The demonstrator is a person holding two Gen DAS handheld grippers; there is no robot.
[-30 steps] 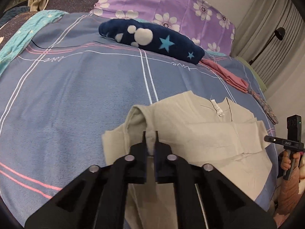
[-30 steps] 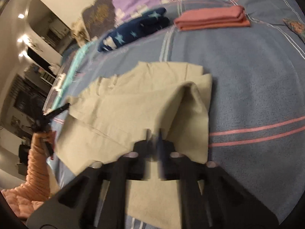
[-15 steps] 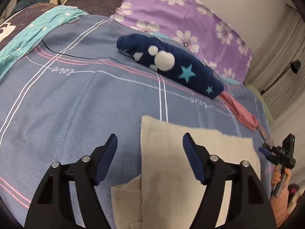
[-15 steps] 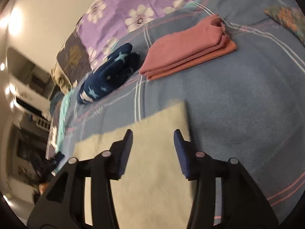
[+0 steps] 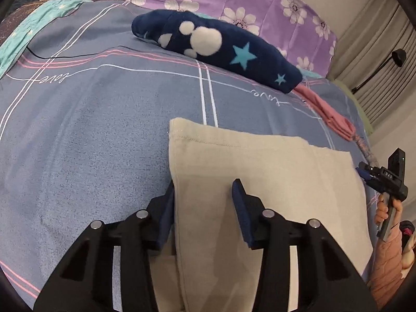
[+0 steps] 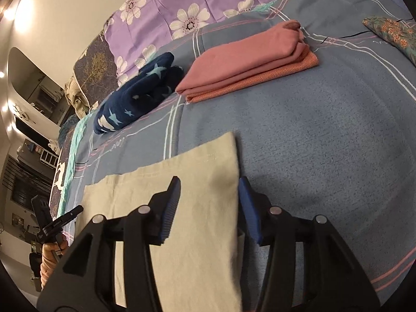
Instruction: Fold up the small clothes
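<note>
A: Left tool, black two-finger frame with dark blue pads, over the left edge of the folded beige cotton garment. Jaws part-way apart and closing; one pad just off the garment's edge over the bedcover, the other above the cloth, neither pressing on it.

B: Right tool, same build, at the opposite edge of the same beige garment. Jaws part-way apart, straddling the right edge; nothing gripped.

A: Garment lying flat on the blue-grey plaid bedcover, folded into a rough rectangle, stitched hem along the far edge. Second layer of the same cloth showing beneath, near the bottom of the left wrist view.

B: Beyond it, well apart: folded navy fleece garment with white paw prints and light blue stars; beside that, folded pink garment stacked on an orange mesh-textured one. Small floral-patterned cloth at far right of the right wrist view.

A: Purple pillow with white flowers at the head of the bed. Right tool also seen at the right margin of the left wrist view, held by a hand in a pink quilted sleeve.

B: Likewise, left tool at the left margin of the right wrist view, in a hand.
</note>
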